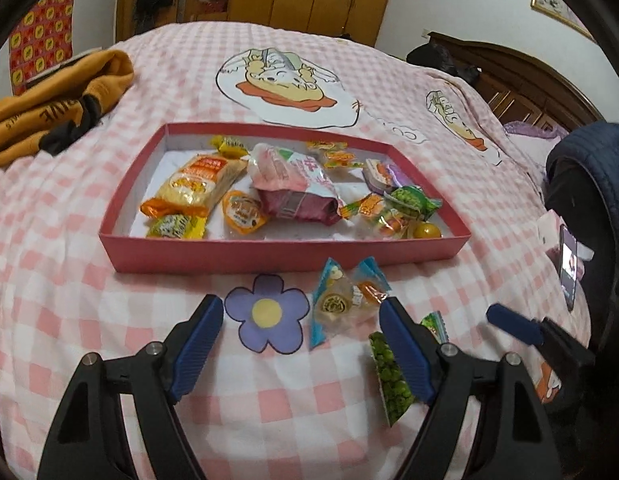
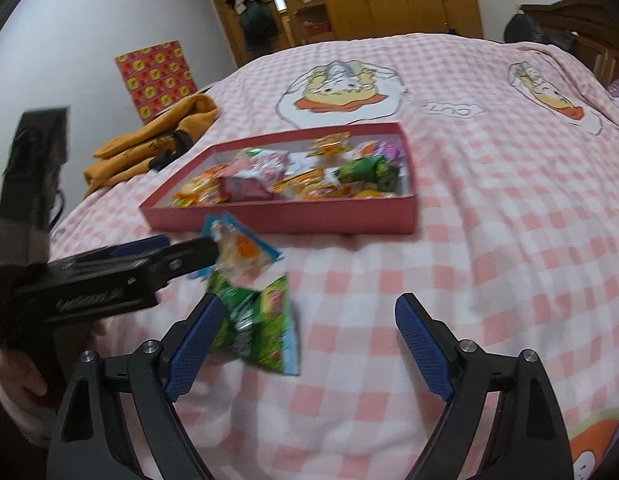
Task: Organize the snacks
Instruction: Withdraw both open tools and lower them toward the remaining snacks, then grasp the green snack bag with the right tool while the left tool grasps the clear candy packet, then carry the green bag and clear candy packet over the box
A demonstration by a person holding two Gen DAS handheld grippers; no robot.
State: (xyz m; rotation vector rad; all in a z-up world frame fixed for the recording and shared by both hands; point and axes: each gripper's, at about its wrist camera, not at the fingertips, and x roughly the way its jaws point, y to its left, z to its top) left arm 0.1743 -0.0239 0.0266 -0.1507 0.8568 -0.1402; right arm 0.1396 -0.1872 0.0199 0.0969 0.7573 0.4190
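The green pea packet (image 2: 265,320) lies at ten o'clock, touching the right gripper (image 2: 309,344)'s left finger; its long axis toward the pink box (image 2: 281,220); both grippers' fingers spread, empty.

Orange garment (image 1: 49,108): black lettering, upside down, unreadable. Snack wrappers: print too small.

Left hand-held gripper (image 1: 301,344): jaws wide apart, empty, lower centre of frame. Right hand-held gripper (image 2: 309,340): jaws wide apart, empty. A hand (image 2: 17,376) grips the left unit's handle at lower left.
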